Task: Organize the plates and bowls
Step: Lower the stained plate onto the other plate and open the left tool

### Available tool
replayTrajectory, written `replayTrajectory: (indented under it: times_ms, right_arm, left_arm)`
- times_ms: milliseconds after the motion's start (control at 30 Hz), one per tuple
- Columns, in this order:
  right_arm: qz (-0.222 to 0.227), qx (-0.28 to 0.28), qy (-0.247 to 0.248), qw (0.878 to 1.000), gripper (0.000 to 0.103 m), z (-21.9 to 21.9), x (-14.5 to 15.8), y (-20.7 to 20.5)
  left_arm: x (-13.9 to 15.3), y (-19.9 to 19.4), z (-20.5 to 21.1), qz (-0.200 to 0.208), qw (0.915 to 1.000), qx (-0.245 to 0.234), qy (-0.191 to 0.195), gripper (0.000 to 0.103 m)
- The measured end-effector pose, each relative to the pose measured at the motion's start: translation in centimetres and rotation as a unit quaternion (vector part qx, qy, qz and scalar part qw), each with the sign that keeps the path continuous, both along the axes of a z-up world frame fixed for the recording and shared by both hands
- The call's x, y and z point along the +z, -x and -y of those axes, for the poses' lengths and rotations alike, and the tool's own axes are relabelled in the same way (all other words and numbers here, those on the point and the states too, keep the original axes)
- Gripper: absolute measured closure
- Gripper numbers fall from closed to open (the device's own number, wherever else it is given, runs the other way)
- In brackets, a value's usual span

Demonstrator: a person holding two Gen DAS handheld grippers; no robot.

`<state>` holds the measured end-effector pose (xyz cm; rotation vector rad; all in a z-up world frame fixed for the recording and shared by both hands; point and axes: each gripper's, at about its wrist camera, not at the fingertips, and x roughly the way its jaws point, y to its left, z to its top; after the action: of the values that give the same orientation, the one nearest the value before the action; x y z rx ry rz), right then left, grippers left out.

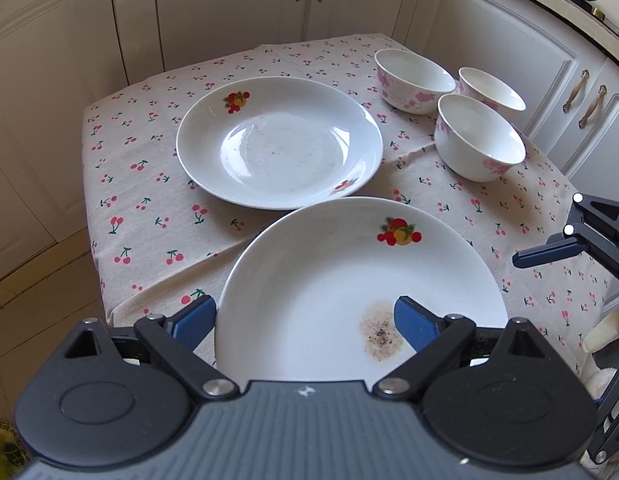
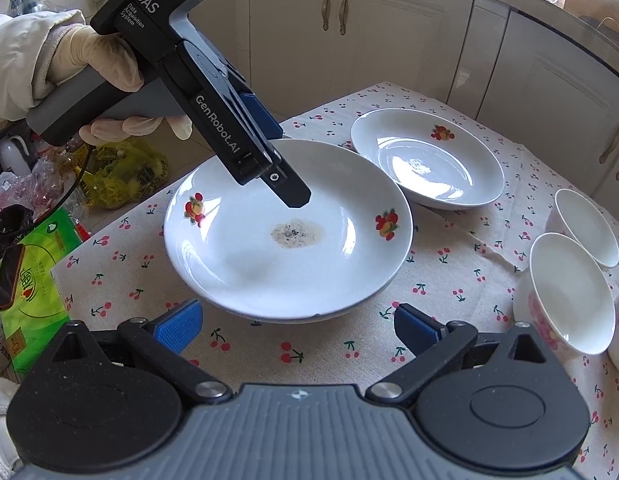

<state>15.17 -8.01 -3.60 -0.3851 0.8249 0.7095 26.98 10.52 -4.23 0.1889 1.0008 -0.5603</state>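
Note:
Two white plates with fruit prints lie on the cherry-print tablecloth. The near plate has a brown stain. My left gripper is open, one finger inside the plate's bowl and the other outside its rim, straddling the near edge. The far plate lies flat behind it. Three white bowls with pink flowers stand at the right; two show well in the right wrist view. My right gripper is open and empty, just in front of the stained plate.
White cabinets surround the table on the far side and right. Bags and clutter lie on the floor left of the table. A gloved hand holds the left gripper.

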Motion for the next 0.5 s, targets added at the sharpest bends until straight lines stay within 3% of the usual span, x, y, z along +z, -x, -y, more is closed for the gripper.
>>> replayTrajectory:
  times_ms: [500]
  right_arm:
    - [0.085,-0.015,-0.020,0.996,0.000,2.1,3.5,-0.6]
  left_arm:
    - [4.4,0.9,0.1,0.072,0.9969,-0.001,0.033,0.008]
